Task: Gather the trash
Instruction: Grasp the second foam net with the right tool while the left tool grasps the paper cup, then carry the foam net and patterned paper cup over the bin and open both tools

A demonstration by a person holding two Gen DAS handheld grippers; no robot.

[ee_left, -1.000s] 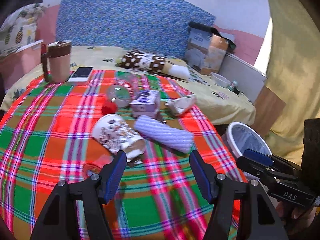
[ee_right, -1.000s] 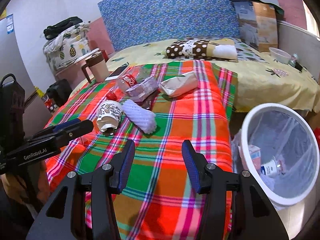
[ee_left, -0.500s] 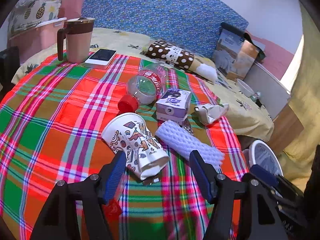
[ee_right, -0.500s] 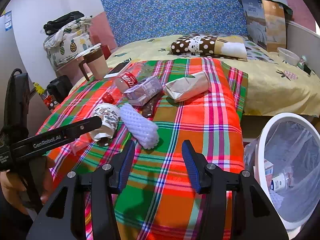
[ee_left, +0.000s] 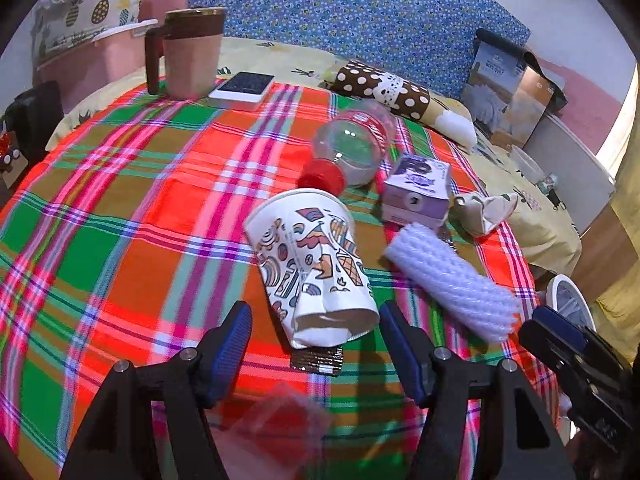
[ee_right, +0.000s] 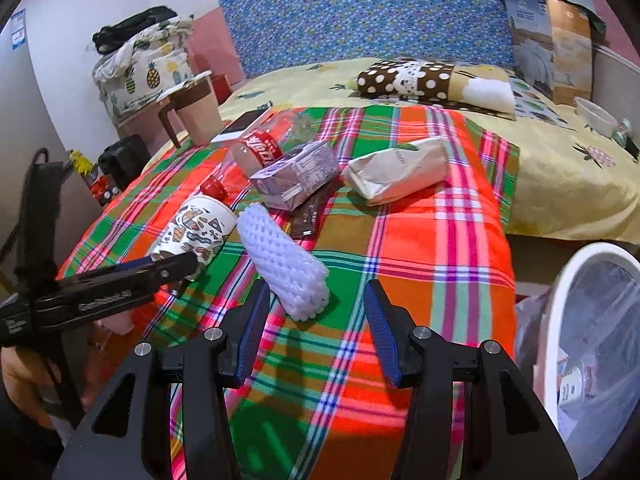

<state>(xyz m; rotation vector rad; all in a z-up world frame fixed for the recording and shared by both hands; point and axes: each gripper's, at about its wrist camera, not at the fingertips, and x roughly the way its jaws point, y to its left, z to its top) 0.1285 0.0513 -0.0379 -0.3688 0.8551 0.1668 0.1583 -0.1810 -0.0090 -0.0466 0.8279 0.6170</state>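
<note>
A crushed patterned paper cup [ee_left: 312, 260] lies on the plaid cloth [ee_left: 120, 208], its open end just ahead of my open left gripper [ee_left: 316, 340], between the fingertips but untouched. Beside it lie a white foam net sleeve [ee_left: 452, 280], a purple carton [ee_left: 416, 190], a clear bottle with a red cap [ee_left: 348, 148], a crumpled paper bag [ee_left: 484, 208] and a brown wrapper [ee_left: 318, 358]. My right gripper [ee_right: 316, 324] is open, and the foam sleeve [ee_right: 284, 260] ends right between its fingertips. The cup [ee_right: 196, 232], carton [ee_right: 296, 178] and bag [ee_right: 400, 174] lie beyond.
A white bin [ee_right: 560, 320] lined with a clear bag stands at the bed's right, with trash inside. A mug [ee_left: 192, 52] and a phone [ee_left: 244, 86] sit at the cloth's far edge. A polka-dot cushion [ee_right: 416, 76] lies on the yellow sheet. A clear red-tinted scrap [ee_left: 288, 424] lies under my left gripper.
My left gripper has moved forward and down toward the paper cup, which now sits between its fingertips. My right gripper has closed in on the foam sleeve, and the bin has slid to the right edge.
</note>
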